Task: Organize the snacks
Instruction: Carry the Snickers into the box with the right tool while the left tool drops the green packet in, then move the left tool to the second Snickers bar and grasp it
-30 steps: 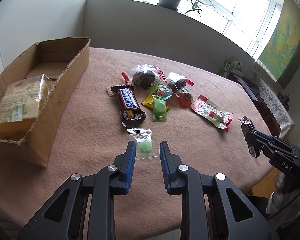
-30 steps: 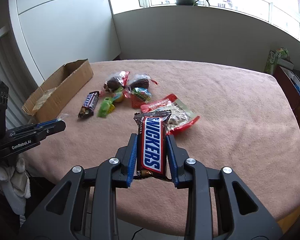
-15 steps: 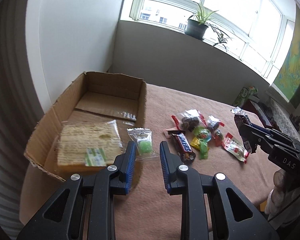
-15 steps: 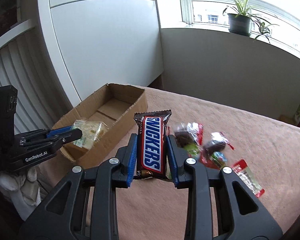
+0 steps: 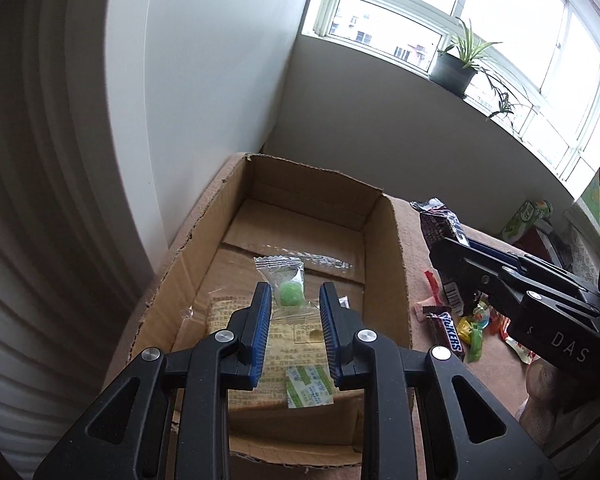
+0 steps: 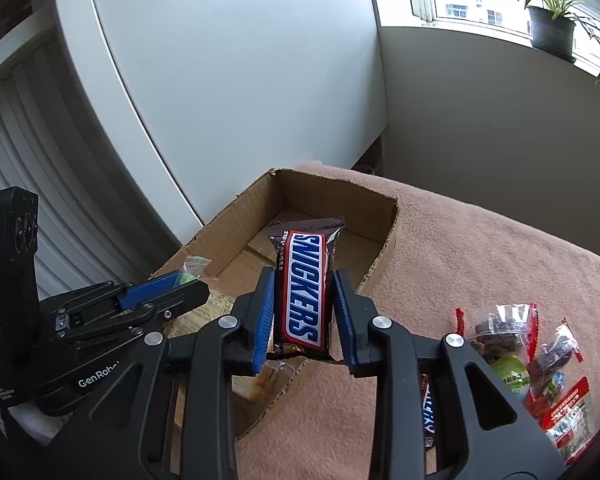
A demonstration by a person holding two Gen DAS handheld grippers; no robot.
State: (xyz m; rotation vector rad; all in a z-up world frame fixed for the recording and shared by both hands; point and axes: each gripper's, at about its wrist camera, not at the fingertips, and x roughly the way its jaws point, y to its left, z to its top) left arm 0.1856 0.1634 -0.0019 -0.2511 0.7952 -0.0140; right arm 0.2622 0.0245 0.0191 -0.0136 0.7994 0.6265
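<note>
Cardboard filled the middle of both views: the open box (image 5: pixel 384 248) sat on the pink-clothed desk (image 6: pixel 480 248), and it already held one flat cracker packet (image 5: pixel 296 344) low in the left view. That was the only snack stowed, so I judged the job barely begun. At the lower right of the right view a heap of loose snacks (image 6: pixel 540 360) waited on the cloth, a second chocolate bar among them. My right tongs (image 6: pixel 304 316) were clenched on a Snickers bar (image 6: pixel 304 284), upright over the box's near edge. My left tongs (image 5: pixel 291 312) gripped a small clear sachet with a green candy (image 5: pixel 287 286) above the box interior, not yet released.
</note>
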